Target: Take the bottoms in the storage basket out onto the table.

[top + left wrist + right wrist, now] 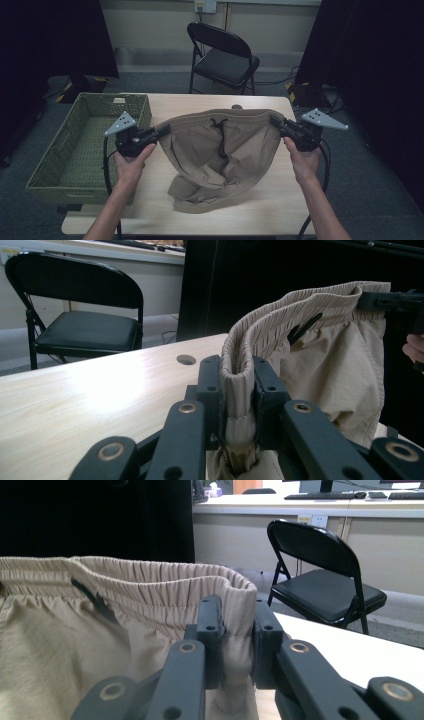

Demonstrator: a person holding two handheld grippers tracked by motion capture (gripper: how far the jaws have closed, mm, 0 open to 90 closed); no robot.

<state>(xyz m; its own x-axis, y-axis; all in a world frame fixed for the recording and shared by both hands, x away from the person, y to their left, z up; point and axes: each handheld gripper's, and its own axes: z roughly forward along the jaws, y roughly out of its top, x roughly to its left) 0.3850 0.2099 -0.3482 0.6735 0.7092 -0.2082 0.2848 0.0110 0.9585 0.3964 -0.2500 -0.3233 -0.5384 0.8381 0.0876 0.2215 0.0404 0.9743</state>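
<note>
**Slipping waistband was the main risk while the shorts hung between two grips**

Starting with the pale wooden table (150, 107), nothing on its bare top threatened the work, though the lower folds of the garment rested on it and could have dragged or caught if the lift went unevenly. Beside it on the left stood the olive-green woven plastic basket (47, 170), near enough that a swing of the cloth might have brushed its rim.

The beige drawstring shorts with an elastic waistband (220, 145) hung over the middle of the table, stretched by the waist between the two tools, legs bunched on the surface. Pulling the hands further apart could have overstretched the elastic until one side popped free; the shorts would then have swung down from a single grip.

The left gripper (239, 400) was clamped narrowly on a fold of waistband, as was the right gripper (239, 635) on the opposite end. Each bit only a thin gathered edge, so I judged a small loosening would have let the fabric slide out. The dangling black drawstring (220, 137) could have snagged.
</note>
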